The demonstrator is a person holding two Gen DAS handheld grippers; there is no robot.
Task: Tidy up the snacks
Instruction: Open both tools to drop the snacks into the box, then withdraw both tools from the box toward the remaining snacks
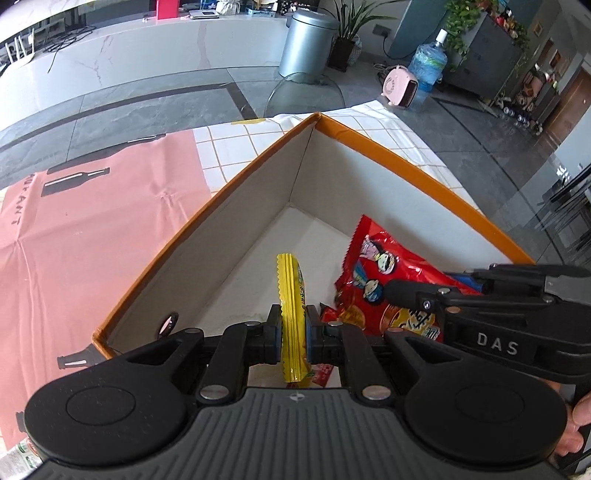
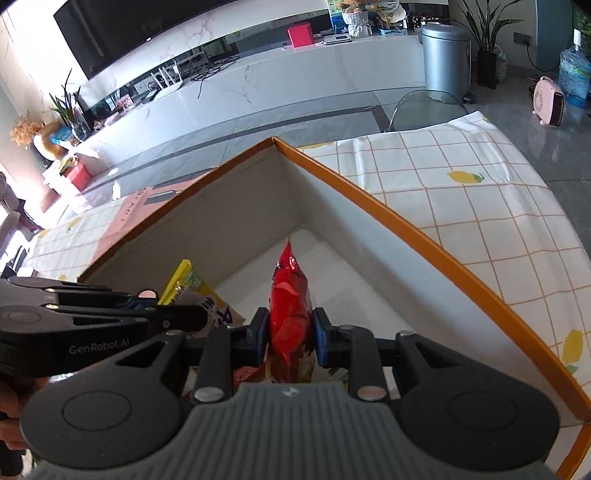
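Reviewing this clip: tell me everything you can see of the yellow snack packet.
The yellow snack packet is a thin, flat, glossy pouch with a zigzag crimped seal along its edge and green and white print that I cannot read. It stands on edge, pinched between the pads of the left tool, over the inside of the orange-rimmed box with white walls. Its lower end is hidden behind the tool. The red snack bag sits close on its right; contact is unclear.

Grey tile floor (image 2: 258,122) ran to a long white marble counter (image 2: 295,74) under a dark screen (image 2: 147,29). A steel bin (image 2: 445,59), plant (image 2: 487,40), water jug (image 2: 574,74) and pink heater (image 2: 550,101) stood beyond the tabletop's far corner, sunlit.
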